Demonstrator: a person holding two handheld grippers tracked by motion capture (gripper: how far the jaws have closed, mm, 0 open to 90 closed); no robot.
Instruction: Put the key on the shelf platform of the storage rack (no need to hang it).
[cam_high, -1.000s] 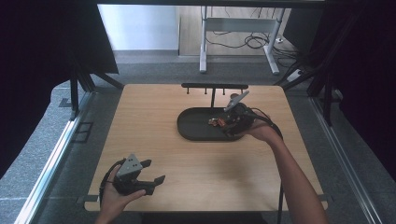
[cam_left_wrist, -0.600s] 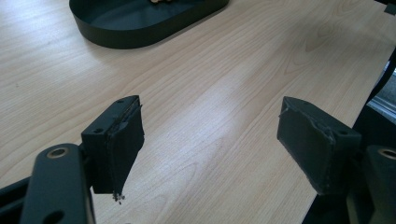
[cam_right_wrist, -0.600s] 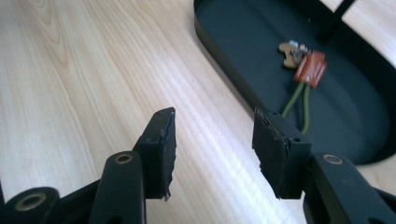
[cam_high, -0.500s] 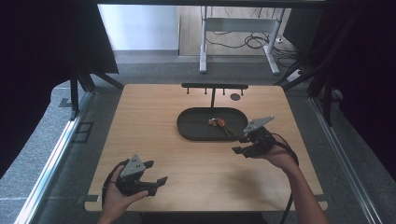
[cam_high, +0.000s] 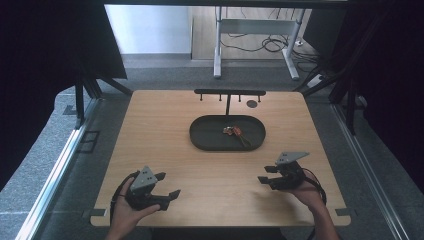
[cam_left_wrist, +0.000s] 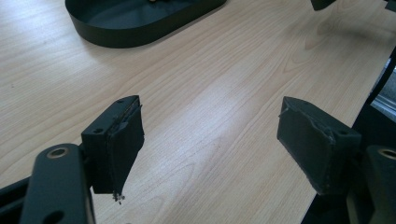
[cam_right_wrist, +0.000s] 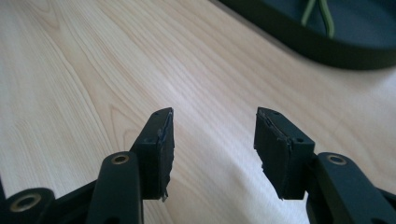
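Both hands rest low at the near edge: left gripper (cam_high: 167, 186) wide, right gripper (cam_high: 265, 175) just opened, empty; one oval tray (cam_high: 200, 137), one small trinket (cam_high: 231, 131).

No readable writing anywhere

No letters, numbers, brand marks or signs can be made out on the wooden table (cam_high: 210, 175), the dark oval tray (cam_high: 205, 142), the small items lying in the tray (cam_high: 232, 131), the black rack behind the tray (cam_high: 230, 92), or the grey plates on top of the left gripper (cam_high: 167, 190) and right gripper (cam_high: 265, 179); the close gripper views show plain black jaws and bare wood grain.
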